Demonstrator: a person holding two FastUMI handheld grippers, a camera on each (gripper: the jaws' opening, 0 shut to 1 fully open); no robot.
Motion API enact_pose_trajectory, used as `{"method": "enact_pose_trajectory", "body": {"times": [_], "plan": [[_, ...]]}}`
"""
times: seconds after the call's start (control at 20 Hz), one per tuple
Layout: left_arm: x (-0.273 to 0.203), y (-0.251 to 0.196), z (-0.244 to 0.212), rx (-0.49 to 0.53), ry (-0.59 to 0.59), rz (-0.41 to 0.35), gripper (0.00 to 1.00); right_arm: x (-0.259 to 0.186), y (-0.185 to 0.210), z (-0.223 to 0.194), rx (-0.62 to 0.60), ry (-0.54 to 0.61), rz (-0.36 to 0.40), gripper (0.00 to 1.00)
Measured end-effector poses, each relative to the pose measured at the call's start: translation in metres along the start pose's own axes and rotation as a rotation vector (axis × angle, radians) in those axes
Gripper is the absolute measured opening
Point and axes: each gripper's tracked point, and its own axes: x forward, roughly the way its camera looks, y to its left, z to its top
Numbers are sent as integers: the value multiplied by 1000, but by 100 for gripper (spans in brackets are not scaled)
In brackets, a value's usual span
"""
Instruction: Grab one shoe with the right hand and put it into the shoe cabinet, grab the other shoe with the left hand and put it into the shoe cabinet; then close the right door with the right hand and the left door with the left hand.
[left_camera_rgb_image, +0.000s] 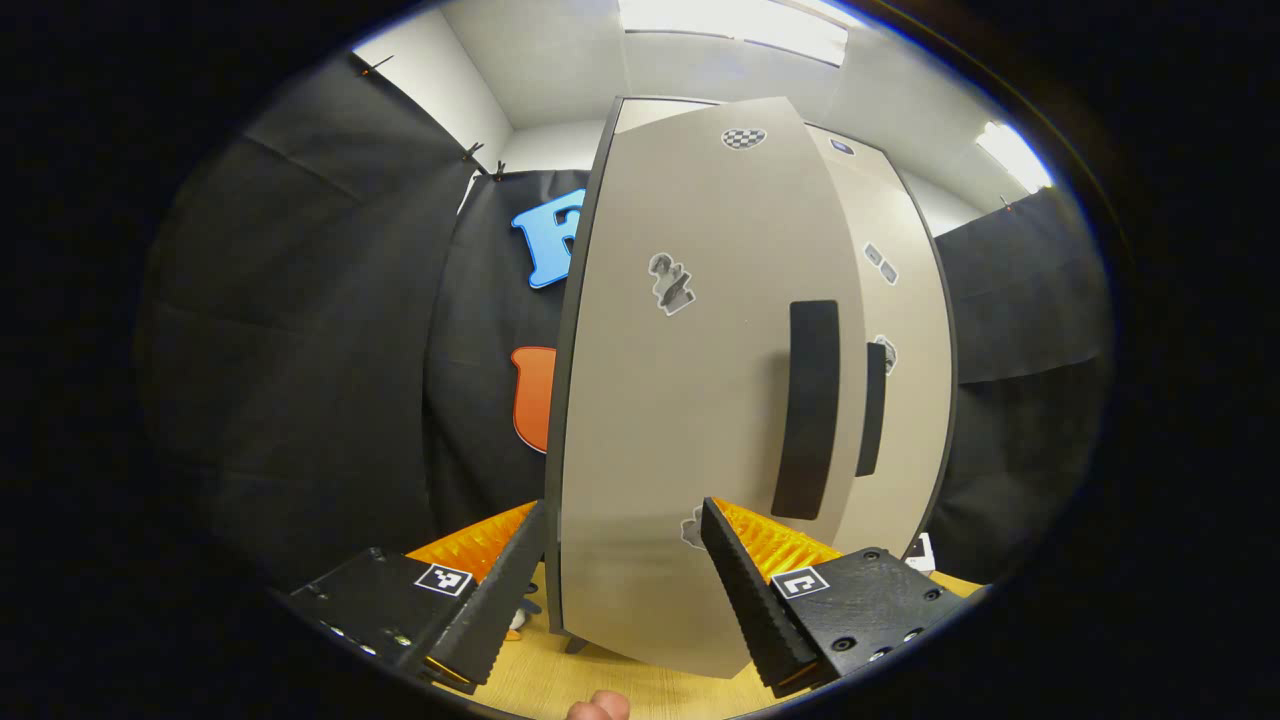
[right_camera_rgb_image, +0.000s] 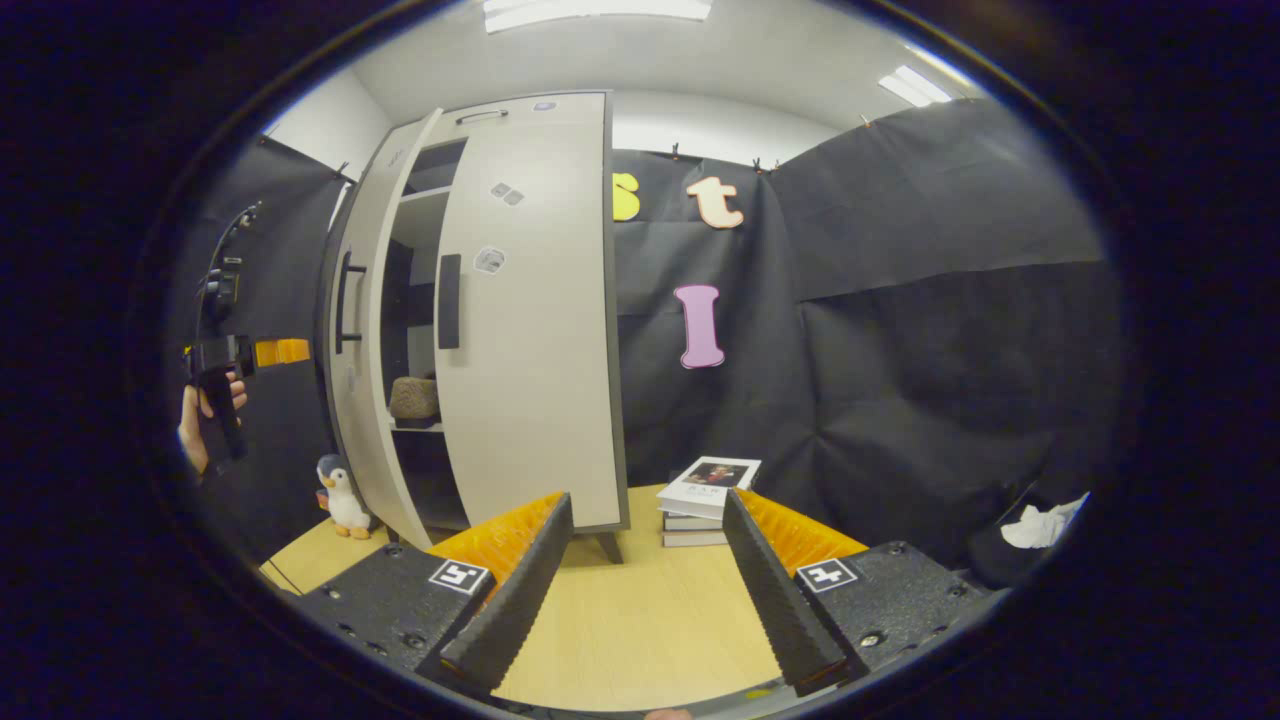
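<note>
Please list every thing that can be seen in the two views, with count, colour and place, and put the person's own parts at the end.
shoe cabinet: one, beige with dark edges, standing on the table.
left door: one, beige, partly open, black handle.
right door: one, beige, closed or nearly so, black handle.
shoe: one visible, brownish, on a shelf inside the cabinet.
penguin toy: one, black and white, on the table left of the cabinet.
books: small stack, light top cover, on the table right of the cabinet.
white crumpled thing: one, far right.
table: one, light wood.
left gripper: fingers open, before the left door.
right gripper: fingers open, over the table.
hand: one, holding the left gripper.
</note>
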Motion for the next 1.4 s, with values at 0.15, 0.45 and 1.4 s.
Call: {"method": "enact_pose_trajectory", "body": {"times": [0.15, 0.45, 1.4], "plan": [[-20, -1, 0, 15, -7, 2, 93, 0, 11, 1, -7, -1, 30, 97], [-69, -8, -12, 66, -13, 10, 92, 1, 41, 0, -19, 2, 103, 97], [-146, -36, -96, 32, 31, 1, 93, -17, 73, -25, -18, 34, 185, 97]]}}
